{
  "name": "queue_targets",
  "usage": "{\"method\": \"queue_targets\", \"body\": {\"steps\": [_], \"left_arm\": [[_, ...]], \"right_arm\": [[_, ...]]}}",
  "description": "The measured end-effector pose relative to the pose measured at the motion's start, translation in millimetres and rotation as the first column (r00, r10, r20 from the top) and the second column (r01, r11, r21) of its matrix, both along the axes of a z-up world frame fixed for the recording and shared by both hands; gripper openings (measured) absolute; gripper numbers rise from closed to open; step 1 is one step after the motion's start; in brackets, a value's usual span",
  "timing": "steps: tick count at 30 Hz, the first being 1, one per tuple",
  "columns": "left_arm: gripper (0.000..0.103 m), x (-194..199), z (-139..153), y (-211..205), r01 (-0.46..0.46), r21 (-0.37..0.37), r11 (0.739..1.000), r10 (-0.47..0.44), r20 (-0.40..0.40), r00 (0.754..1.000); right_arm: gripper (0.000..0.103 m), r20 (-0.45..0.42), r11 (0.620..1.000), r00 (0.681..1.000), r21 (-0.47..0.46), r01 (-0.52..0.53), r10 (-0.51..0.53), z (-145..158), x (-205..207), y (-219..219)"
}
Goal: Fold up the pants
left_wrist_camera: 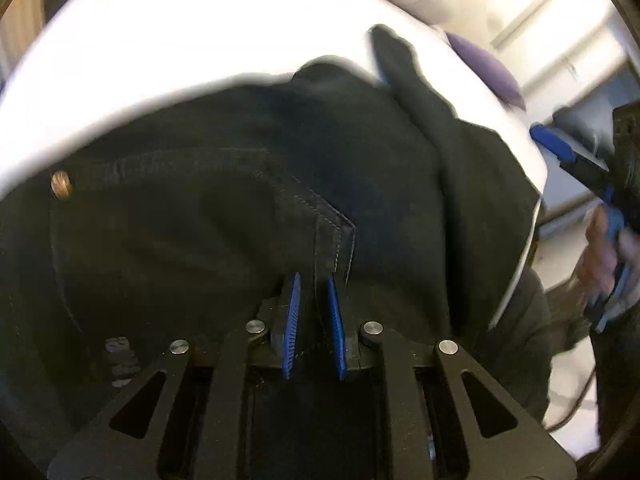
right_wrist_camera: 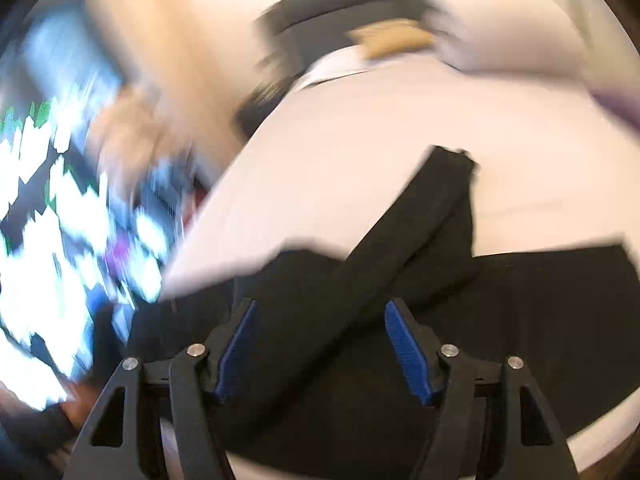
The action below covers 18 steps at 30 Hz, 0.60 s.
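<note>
One white bed [left_wrist_camera: 168, 60] bears black pants [left_wrist_camera: 200, 220], pinched by left gripper [left_wrist_camera: 314, 284]; right gripper [right_wrist_camera: 320, 312] gapes empty.

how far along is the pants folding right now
Early to midway. Done: the black pants lie on the white surface, one leg thrown across the rest. In hand: the left gripper pinches a stitched fabric edge; the right gripper is open and empty above the cloth. Left: no compact, squared fold shows yet.
</note>
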<state>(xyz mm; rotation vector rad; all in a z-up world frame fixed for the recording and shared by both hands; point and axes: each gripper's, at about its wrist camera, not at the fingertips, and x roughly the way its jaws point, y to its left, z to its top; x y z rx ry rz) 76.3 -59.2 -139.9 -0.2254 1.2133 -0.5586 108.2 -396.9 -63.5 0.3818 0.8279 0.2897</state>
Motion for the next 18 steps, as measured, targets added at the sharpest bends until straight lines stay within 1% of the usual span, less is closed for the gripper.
{"method": "queue_targets", "body": {"steps": [1,2,3,4,6,7,10,11,13,15,18], "left_arm": [[0.014,2,-3,6,-0.03,-0.053,0.998,0.029,-0.022,0.999],[0.014,3,-3,7,-0.037,-0.068,0.997,0.035,-0.035,0.999],[0.014,4,-2,7,-0.034,-0.064,0.997,0.032,-0.041,0.999],[0.014,4,-1,3,-0.026,-0.048,0.999,0.024,-0.039,0.999],[0.014,5,4,-2,-0.009,-0.009,1.0,0.009,-0.026,1.0],[0.014,6,4,-3,-0.009,-0.002,1.0,0.009,-0.025,1.0],[0.014,8,4,-4,-0.019,-0.017,1.0,0.018,-0.033,0.999],[0.014,7,3,-3,-0.019,-0.022,1.0,0.019,-0.034,0.999],[0.014,3,-3,7,-0.018,-0.027,0.999,0.017,-0.032,0.999],[0.014,2,-7,11,-0.015,-0.026,1.0,0.014,-0.029,0.999],[0.014,6,-13,10,-0.01,-0.029,1.0,0.009,-0.026,1.0]], "right_arm": [[0.067,-0.032,0.991,0.997,0.108,0.073,-0.07,-5,20,-21],[0.067,-0.05,0.977,0.993,0.179,0.115,-0.107,-10,33,-34],[0.067,-0.064,0.958,0.988,0.245,0.152,-0.14,-16,45,-46],[0.067,-0.094,0.929,0.978,0.31,0.204,-0.183,-27,61,-59],[0.066,-0.151,0.885,0.962,0.381,0.27,-0.228,-44,84,-75],[0.063,-0.193,0.853,0.948,0.416,0.314,-0.254,-59,99,-83],[0.061,-0.305,0.795,0.904,0.444,0.414,-0.3,-89,131,-100],[0.061,-0.33,0.779,0.894,0.456,0.431,-0.302,-98,139,-101],[0.061,-0.364,0.774,0.877,0.437,0.458,-0.314,-110,150,-100],[0.06,-0.373,0.764,0.877,0.455,0.458,-0.303,-119,160,-103],[0.06,-0.372,0.767,0.878,0.453,0.454,-0.3,-125,176,-101]]}}
